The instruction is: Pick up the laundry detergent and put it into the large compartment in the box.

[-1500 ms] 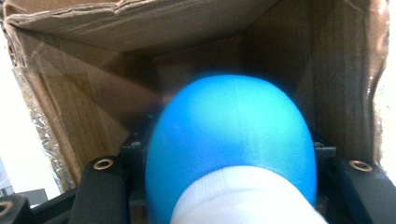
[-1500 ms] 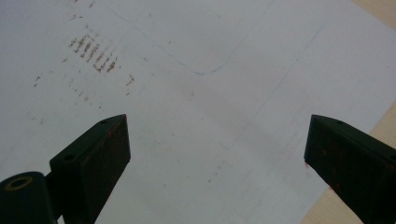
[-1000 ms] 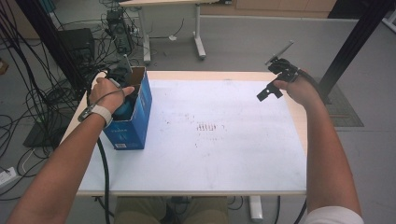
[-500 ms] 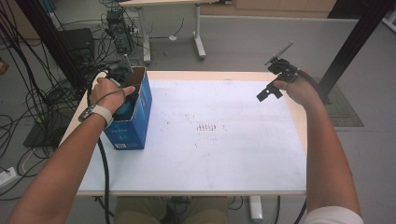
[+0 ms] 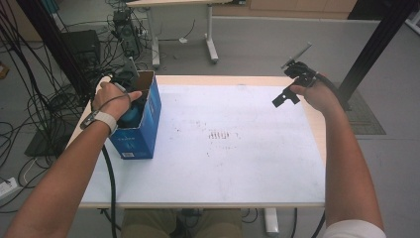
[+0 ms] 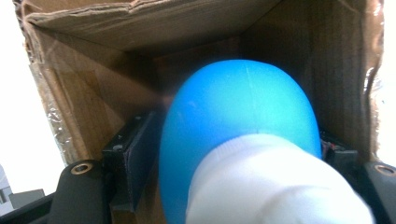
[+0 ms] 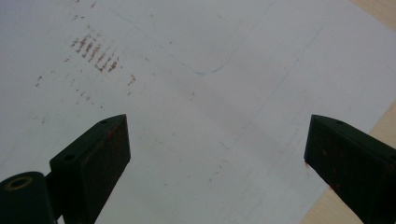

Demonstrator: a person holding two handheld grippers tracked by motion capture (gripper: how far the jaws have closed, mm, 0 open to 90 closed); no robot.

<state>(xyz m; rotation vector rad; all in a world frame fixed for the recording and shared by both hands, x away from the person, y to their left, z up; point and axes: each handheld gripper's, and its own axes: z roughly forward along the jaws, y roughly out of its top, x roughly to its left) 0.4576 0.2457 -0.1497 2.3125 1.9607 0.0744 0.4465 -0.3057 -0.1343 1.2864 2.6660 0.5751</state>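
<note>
Blue-and-white rounded object [image 6: 243, 140] is sitting inside open blue cardboard box [image 5: 143, 126], which is standing upright at table's left edge.

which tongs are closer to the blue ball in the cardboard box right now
Left. The left tongs reach down into the blue cardboard box, jaws on either side of the blue ball and just opening. The right tongs hover over the table's far right corner, across the white sheet.

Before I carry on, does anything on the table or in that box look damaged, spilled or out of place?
The blue cardboard box has a torn, ragged top edge, seen in the left gripper view. The white table sheet carries a patch of reddish-brown smudges near its middle. The blue-and-white object in the box looks intact.
</note>
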